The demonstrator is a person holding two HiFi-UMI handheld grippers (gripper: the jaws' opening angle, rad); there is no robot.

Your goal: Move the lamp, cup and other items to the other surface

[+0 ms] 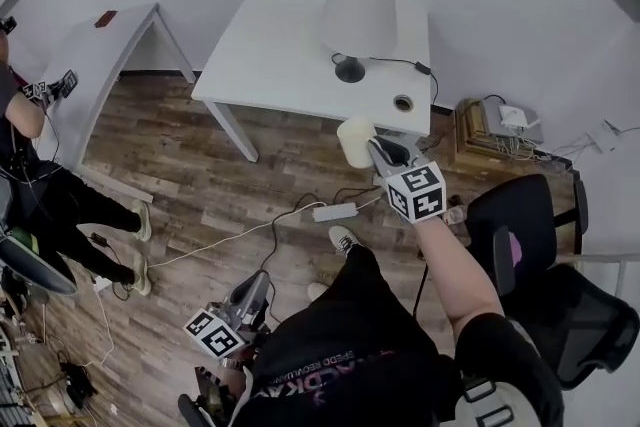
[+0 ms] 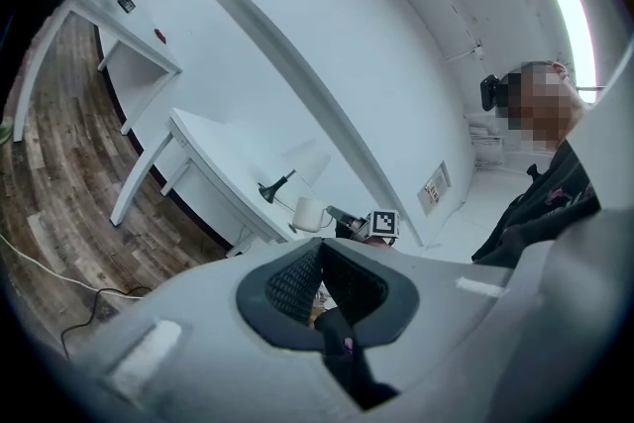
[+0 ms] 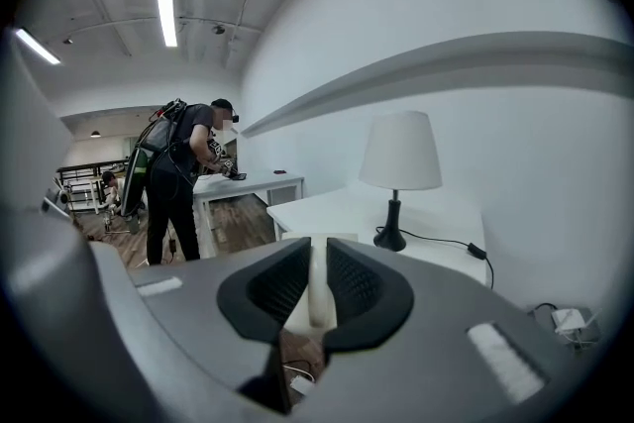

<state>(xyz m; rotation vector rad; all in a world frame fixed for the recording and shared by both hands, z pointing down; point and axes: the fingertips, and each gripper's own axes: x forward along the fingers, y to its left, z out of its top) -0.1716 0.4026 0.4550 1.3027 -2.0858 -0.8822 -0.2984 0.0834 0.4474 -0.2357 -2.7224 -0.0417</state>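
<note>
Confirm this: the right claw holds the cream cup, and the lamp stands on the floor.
Not quite. The right claw does hold the cream cup, but the lamp stands on the white table, not the floor. The head view shows it.

Head view, left edge: a second person (image 1: 30,175) is cut off by the frame. Upper left: small dark item (image 1: 105,18) on the far table (image 1: 95,65), too small to identify. Right gripper view, centre: the cup (image 3: 317,290) shows only as a pale strip (remainder hidden behind the jaws of the right gripper (image 3: 318,258)).
</note>
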